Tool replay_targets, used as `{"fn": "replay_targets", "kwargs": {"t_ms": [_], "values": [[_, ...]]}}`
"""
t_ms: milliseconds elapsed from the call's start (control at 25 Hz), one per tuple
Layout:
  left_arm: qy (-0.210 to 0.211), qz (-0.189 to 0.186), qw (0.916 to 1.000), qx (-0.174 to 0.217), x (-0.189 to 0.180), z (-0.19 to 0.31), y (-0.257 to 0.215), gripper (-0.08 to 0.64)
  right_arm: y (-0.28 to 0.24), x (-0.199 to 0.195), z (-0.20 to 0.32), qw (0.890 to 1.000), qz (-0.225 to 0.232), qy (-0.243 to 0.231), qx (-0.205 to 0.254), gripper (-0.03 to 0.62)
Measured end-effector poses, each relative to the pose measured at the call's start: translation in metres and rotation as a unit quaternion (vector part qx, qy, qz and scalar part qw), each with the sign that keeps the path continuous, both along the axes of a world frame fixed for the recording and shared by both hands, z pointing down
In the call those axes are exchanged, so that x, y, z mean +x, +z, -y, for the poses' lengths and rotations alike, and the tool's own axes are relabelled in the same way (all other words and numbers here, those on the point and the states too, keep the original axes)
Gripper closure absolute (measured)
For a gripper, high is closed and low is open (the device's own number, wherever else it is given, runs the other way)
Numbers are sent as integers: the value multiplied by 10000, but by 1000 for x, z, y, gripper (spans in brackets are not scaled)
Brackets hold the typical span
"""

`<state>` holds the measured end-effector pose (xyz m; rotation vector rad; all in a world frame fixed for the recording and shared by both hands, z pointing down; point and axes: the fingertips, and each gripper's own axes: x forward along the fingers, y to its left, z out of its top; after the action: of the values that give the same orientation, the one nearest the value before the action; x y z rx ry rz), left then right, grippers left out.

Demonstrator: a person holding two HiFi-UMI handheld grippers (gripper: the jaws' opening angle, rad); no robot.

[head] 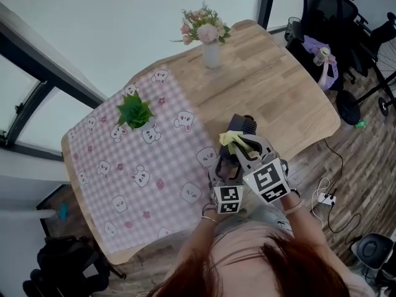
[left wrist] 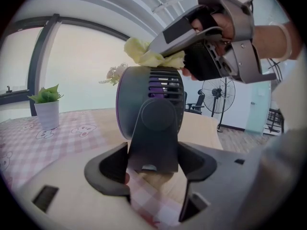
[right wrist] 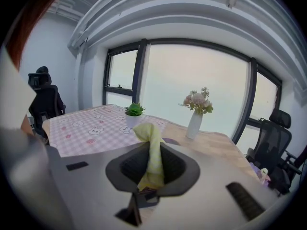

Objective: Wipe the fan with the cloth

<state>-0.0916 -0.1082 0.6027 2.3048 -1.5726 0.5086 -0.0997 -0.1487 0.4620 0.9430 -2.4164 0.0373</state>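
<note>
A small dark desk fan (head: 246, 125) stands on the wooden table near its front edge. In the left gripper view the fan (left wrist: 151, 97) shows from behind, and my left gripper (left wrist: 153, 169) is shut on its stand. My right gripper (right wrist: 151, 174) is shut on a yellow cloth (right wrist: 152, 145), which sticks up between the jaws. That cloth (left wrist: 144, 56) rests on the top rim of the fan's housing, with the right gripper (left wrist: 168, 56) reaching in from the upper right. In the head view both grippers sit close together over the fan, and the cloth (head: 234, 140) shows just above them.
A pink checked tablecloth (head: 124, 166) covers the table's left half, with a small potted plant (head: 135, 111) on it. A white vase of flowers (head: 211, 48) stands at the far side. Office chairs (head: 334, 17) and a power strip (head: 325, 198) lie to the right.
</note>
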Motion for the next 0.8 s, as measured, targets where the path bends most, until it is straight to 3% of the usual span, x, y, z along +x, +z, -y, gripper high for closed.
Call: {"fn": "replay_targets", "kwargs": {"t_ms": [800], "values": [[-103, 71, 9999, -87, 1, -1, 4, 253, -5, 11, 15, 9977, 532, 249, -327, 543]]}}
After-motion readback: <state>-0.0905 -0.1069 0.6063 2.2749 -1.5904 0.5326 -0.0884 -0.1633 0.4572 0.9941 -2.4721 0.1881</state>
